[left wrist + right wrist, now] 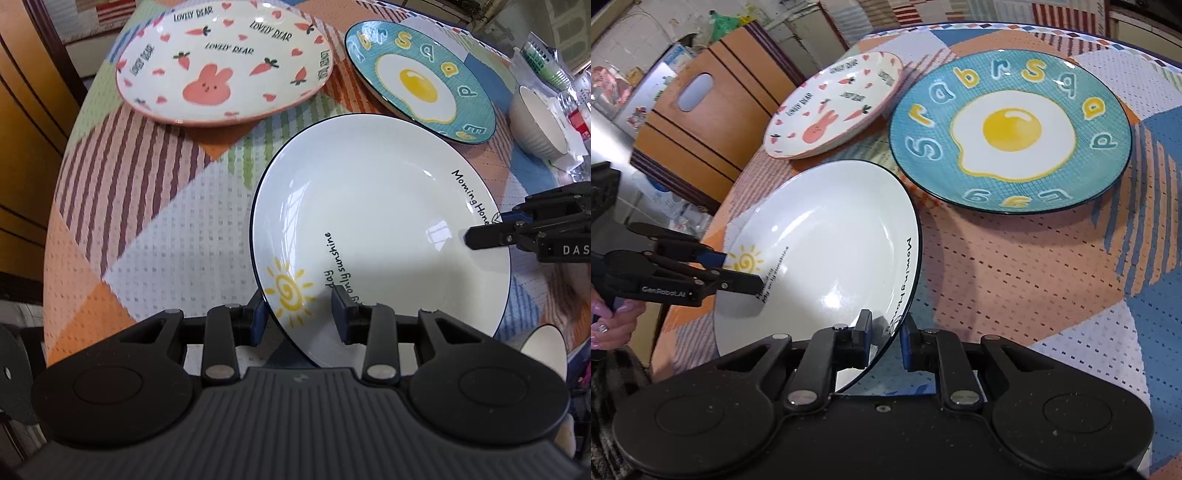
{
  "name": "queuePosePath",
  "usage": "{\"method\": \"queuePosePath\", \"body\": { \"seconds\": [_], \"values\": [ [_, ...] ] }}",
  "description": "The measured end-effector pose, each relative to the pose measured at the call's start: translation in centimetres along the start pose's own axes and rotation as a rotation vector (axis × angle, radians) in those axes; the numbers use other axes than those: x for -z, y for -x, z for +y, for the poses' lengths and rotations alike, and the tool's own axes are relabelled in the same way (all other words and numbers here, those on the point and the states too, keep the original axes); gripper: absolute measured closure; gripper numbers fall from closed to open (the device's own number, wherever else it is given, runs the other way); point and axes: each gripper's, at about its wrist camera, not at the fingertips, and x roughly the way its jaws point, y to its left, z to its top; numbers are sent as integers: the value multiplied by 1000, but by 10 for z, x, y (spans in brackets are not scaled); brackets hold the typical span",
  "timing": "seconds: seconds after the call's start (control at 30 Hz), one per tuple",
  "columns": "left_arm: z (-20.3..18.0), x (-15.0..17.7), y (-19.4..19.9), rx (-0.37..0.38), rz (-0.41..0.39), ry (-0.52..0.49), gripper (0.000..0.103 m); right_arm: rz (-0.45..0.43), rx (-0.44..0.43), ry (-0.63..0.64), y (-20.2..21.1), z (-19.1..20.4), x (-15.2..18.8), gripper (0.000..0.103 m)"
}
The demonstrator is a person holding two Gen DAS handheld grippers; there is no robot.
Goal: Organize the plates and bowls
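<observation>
A white plate with a sun drawing (384,221) (820,243) is held tilted above the table. My left gripper (299,314) straddles its near rim by the sun, one finger under and one over. It also shows in the right wrist view (738,273). My right gripper (886,339) straddles the opposite rim by the lettering and shows in the left wrist view (484,230). A pink bunny plate (225,62) (834,107) and a teal fried-egg plate (421,81) (1008,129) lie on the table beyond.
The table has a patchwork cloth (155,206). A ribbed cream bowl (535,122) and plastic clutter sit at its right side. Another cream bowl (546,347) is at the near right. A wooden chair back (701,122) stands beside the table.
</observation>
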Motion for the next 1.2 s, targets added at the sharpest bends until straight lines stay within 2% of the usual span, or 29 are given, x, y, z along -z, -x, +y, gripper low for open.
{"method": "queuePosePath", "body": {
  "seconds": [0.27,0.43,0.57,0.63,0.77,0.87,0.93,0.97,1.17,1.2],
  "values": [
    [3,-1,-2,-18,-10,6,68,-23,49,-5,-5,7,2,80],
    [-2,3,20,-41,-47,-5,63,-64,101,-16,7,15,5,73],
    [-7,1,47,-57,-47,-5,61,-114,115,-13,33,24,9,67],
    [-15,-1,64,-59,-82,-20,58,-132,137,11,49,32,11,60],
    [-33,-8,95,-63,-128,-61,54,-172,193,102,82,54,11,57],
    [-50,-11,111,-128,-175,-134,49,-198,230,169,109,76,16,54],
    [-59,-12,118,-167,-190,-173,48,-221,235,207,125,88,20,45],
    [-63,-13,120,-175,-194,-188,48,-231,239,220,131,93,21,43],
    [-76,-24,128,-140,-192,-207,43,-292,274,254,155,107,24,37],
    [-78,-27,128,-134,-194,-208,41,-304,279,254,157,107,23,33]
  ]
}}
